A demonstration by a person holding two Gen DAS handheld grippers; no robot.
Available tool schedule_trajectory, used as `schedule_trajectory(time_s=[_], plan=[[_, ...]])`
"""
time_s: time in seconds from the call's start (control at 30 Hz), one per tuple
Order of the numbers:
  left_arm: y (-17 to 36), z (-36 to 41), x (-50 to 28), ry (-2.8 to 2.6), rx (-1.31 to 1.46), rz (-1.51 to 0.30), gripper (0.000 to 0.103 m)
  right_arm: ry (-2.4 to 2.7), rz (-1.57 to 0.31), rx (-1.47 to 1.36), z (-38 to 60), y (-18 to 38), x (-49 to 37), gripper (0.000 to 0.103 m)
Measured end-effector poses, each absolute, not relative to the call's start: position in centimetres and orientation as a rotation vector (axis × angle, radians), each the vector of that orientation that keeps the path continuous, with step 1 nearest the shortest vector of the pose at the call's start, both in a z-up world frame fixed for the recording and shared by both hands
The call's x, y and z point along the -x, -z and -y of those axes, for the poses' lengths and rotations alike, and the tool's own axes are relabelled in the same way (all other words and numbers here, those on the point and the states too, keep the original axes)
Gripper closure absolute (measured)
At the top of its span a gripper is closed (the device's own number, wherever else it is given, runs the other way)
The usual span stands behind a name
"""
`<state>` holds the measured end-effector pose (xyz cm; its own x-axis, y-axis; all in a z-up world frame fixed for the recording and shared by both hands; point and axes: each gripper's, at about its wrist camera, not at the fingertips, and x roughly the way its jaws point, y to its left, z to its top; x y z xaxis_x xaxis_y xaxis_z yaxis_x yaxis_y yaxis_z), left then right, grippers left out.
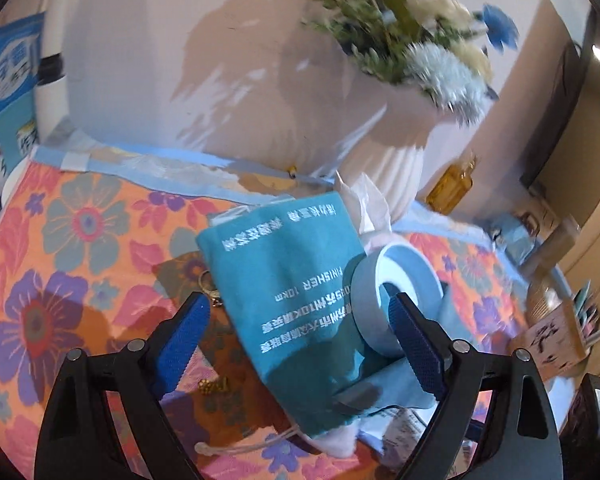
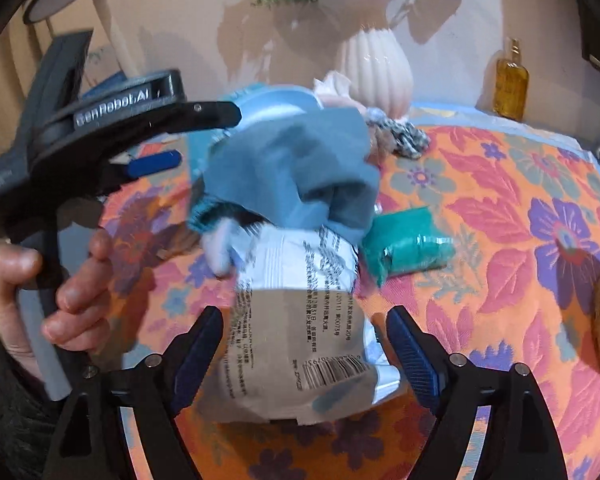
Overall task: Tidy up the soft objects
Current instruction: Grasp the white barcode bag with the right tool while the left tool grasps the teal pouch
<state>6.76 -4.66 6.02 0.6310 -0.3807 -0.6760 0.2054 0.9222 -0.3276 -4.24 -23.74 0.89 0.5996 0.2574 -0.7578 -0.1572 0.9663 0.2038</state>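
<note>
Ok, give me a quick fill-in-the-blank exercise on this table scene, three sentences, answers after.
1. The teal drawstring bag lies on a tablecloth printed with ____.
2. The ribbed vase holding the bouquet is ____ in colour.
3. The fingers of the left tool and the right tool are both spread ____.

Missing words: flowers; white; open

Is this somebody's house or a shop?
Probably a house. There's a floral tablecloth on the table, a white vase of flowers against the wall, and an amber bottle beside it.
</note>
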Motion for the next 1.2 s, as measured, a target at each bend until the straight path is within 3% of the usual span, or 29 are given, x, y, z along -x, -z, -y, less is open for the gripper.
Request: schedule_trajectory(time_s=[0.13,0.2,0.3,0.4,0.6,0.93,1.1,1.17,1.2], plan=[[-5.6,5.0,-6.7,0.368,0.201,-0.829,0.040,-0.210,-0.880,-0.098,23.7,-0.9,4.2,0.020],[-5.6,4.9,-6.5,0.401,0.222,-0.823,0.051,-0.203,-0.882,-0.088,23.6,-0.9,4.1,0.025],[-5.8,4.8,-6.2,0.421,0.220,-0.817,0.057,-0.189,-0.866,-0.061,23.4,-1.1,4.3,0.027],[-5.9,3.8,-5.7,0.466,0.288,-0.810,0.056,-0.179,-0.861,-0.040,23.1,-0.9,4.1,0.027],[-5.4,1.2,-6.2,0.441,0.437,-0.809,0.046,-0.202,-0.884,-0.084,23.8,-0.8,3.8,0.027],[-5.8,-0.2,-6.8,0.476,0.594,-0.767,0.048,-0.212,-0.901,-0.075,23.5,-0.5,3.9,0.027],[-5.5,0.8,-7.9,0.391,0.495,-0.815,0.048,-0.212,-0.902,-0.072,23.4,-0.5,3.8,0.026],[-5.2,1.9,-8.4,0.401,0.477,-0.834,0.032,-0.212,-0.902,-0.074,23.4,-0.5,3.7,0.026],[-5.2,2.3,-8.5,0.387,0.464,-0.828,0.030,-0.212,-0.902,-0.076,23.4,-0.5,3.7,0.026]])
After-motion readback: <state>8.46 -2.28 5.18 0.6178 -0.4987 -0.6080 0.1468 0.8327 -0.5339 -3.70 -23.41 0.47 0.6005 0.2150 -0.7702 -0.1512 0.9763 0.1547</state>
